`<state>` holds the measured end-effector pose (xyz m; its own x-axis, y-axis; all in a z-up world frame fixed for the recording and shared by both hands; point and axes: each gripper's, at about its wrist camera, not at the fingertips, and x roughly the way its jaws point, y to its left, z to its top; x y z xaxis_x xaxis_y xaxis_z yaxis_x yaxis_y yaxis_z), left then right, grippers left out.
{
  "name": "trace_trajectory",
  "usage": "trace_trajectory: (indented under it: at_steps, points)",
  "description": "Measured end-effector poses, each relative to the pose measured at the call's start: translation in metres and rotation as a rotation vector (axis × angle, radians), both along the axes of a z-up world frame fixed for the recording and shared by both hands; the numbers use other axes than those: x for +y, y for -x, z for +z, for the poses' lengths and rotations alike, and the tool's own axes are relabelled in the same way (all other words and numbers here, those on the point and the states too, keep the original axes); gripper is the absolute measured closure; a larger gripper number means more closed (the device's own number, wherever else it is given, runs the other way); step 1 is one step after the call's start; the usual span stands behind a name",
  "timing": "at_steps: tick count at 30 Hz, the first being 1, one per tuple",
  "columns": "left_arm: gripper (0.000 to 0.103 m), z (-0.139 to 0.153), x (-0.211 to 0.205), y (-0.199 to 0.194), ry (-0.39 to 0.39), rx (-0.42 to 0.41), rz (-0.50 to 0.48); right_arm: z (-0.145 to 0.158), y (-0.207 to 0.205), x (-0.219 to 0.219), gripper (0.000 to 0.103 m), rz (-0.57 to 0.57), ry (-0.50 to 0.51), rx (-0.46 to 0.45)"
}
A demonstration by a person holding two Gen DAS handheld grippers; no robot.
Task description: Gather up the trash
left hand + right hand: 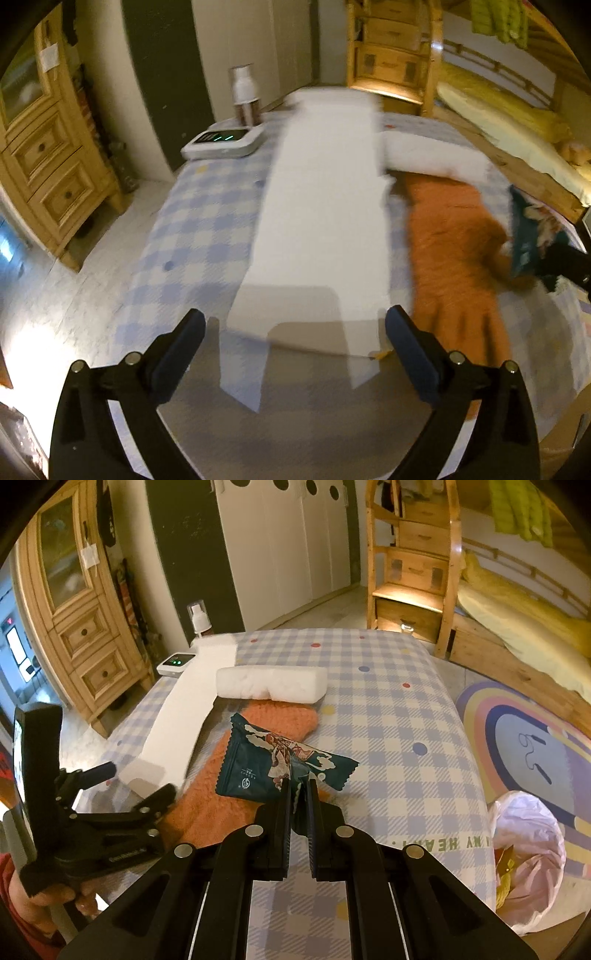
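Between the wide-open L gripper [295,341] jaws, angled down: one long white paper strip [321,206]. R gripper [299,794], angled down too, clenches one teal foil wrapper [258,771].

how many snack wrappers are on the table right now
1. The teal snack wrapper lies over the orange cloth, pinched by the right gripper. More may be hidden under the white paper strip.

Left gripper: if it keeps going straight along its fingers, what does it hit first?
Probably the near end of the long white paper strip, which lies blurred between the open left gripper fingers, over the checked bedspread. Depth is unclear; the strip may not be lying flat.
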<state>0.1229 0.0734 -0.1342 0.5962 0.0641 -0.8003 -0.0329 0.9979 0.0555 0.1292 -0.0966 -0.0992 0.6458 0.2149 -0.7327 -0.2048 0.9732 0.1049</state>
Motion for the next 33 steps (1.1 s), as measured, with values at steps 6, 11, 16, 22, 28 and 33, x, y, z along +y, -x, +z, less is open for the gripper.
trace_trajectory:
  at_steps: [6,11,16,22,28,33]
  points:
    - [0.008,0.003,0.008,0.006,0.071,-0.021,-0.046,0.001,0.001,0.001,0.095,0.003,-0.008,-0.006]
    - [0.008,-0.002,-0.005,0.002,0.022,-0.004,-0.065,-0.002,0.002,0.002,0.095,0.009,0.002,0.000]
    - [0.010,0.010,0.005,0.019,0.067,-0.010,-0.030,0.002,0.001,-0.001,0.095,0.007,-0.008,-0.001]
    - [0.023,0.022,0.031,0.045,0.179,-0.067,0.026,0.005,0.002,0.002,0.095,0.028,-0.014,-0.014]
    - [0.044,0.014,0.040,0.030,0.317,-0.022,0.068,0.005,0.004,0.008,0.095,0.045,-0.006,-0.018]
    - [0.053,0.011,0.030,0.021,0.302,-0.014,0.077,0.005,0.005,0.008,0.095,0.043,-0.007,-0.016]
